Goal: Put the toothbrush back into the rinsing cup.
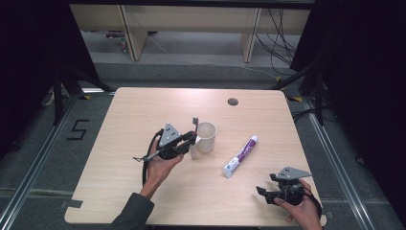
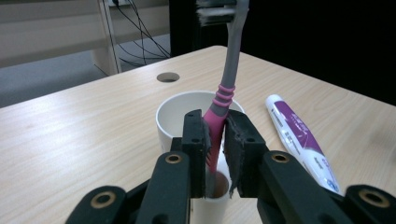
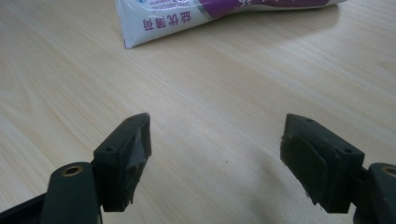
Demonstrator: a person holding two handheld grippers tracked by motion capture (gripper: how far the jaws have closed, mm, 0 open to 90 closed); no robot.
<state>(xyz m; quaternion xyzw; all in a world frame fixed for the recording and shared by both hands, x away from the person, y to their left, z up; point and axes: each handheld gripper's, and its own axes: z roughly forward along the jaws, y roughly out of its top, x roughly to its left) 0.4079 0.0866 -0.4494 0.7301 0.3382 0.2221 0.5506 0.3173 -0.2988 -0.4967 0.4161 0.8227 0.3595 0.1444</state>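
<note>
A pink and grey toothbrush point(image 1: 195, 125) stands nearly upright, bristles on top, in my left gripper point(image 1: 193, 139), just left of the cream cup point(image 1: 207, 136). In the left gripper view the jaws of the left gripper point(image 2: 215, 119) are shut on the pink handle of the toothbrush point(image 2: 229, 70), and its lower end reaches down inside the cup point(image 2: 177, 102). A white and purple toothpaste tube point(image 1: 241, 156) lies flat to the right of the cup. My right gripper point(image 1: 263, 194) rests low near the front right of the table, open with nothing between its jaws point(image 3: 215, 135). The tube's flat end point(image 3: 210, 14) lies ahead of it.
The light wooden table point(image 1: 143, 110) has a round cable hole point(image 1: 233, 101) near its far edge. Beyond the table are a desk's legs and loose cables on the floor. Dark curtains hang on both sides.
</note>
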